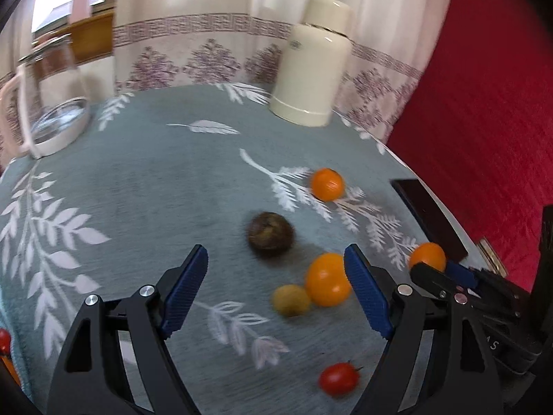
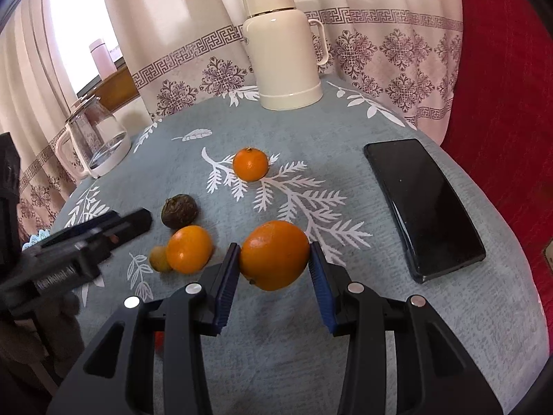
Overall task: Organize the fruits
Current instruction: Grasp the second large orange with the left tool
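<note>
we see big orange (image 2: 274, 255) clamped in right gripper (image 2: 274, 263), over the cloth (image 2: 363, 328) | left of it: second orange (image 2: 189, 249), yellow fruit (image 2: 159, 258), brown fruit (image 2: 179, 211) | beyond it: tangerine (image 2: 250, 164), flask (image 2: 283, 48) | right of it: phone (image 2: 423, 207) | left gripper (image 1: 276, 290) wide open, holding nothing

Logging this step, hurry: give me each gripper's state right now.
Left gripper: open, holding nothing, above the tablecloth.
Right gripper: shut on the large orange, blue pads against both its sides.
</note>
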`<action>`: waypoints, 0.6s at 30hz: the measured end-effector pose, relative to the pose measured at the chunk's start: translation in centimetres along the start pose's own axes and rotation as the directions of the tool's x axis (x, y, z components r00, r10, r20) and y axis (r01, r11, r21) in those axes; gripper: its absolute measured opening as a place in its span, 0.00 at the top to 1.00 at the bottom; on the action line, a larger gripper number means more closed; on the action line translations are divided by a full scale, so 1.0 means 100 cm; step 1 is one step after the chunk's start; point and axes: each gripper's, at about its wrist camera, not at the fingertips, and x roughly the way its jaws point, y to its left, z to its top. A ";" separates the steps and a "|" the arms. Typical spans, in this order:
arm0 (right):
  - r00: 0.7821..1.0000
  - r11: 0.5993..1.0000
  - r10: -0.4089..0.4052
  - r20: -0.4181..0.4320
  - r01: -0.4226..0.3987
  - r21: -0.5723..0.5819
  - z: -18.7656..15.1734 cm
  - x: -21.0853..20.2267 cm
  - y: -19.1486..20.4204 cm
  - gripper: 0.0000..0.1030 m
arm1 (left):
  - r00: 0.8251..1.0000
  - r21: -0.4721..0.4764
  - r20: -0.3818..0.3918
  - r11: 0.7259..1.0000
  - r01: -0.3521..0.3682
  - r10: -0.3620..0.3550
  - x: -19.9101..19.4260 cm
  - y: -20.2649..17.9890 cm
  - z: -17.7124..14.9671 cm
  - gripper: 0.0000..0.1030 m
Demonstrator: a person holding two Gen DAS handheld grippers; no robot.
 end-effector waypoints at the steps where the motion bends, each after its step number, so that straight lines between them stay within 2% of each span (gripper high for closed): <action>1: 1.000 1.000 0.000 0.002 0.000 0.000 0.001 0.001 -0.001 0.60 | 1.000 0.010 -0.010 1.000 0.014 -0.014 0.004 -0.004 0.000 0.25; 8: 1.000 1.000 0.006 -0.005 -0.006 0.020 0.002 0.007 -0.012 0.60 | 0.998 0.040 -0.057 0.998 0.039 -0.037 0.025 -0.017 0.002 0.34; 11: 1.000 1.000 0.016 -0.009 -0.015 0.026 0.001 0.009 -0.015 0.60 | 0.995 0.037 -0.087 0.998 0.050 -0.047 0.033 -0.017 0.001 0.43; 18: 0.999 0.999 0.037 -0.018 -0.037 0.034 0.000 0.014 -0.018 0.60 | 0.987 0.071 -0.129 0.992 0.100 -0.090 0.046 -0.029 -0.005 0.48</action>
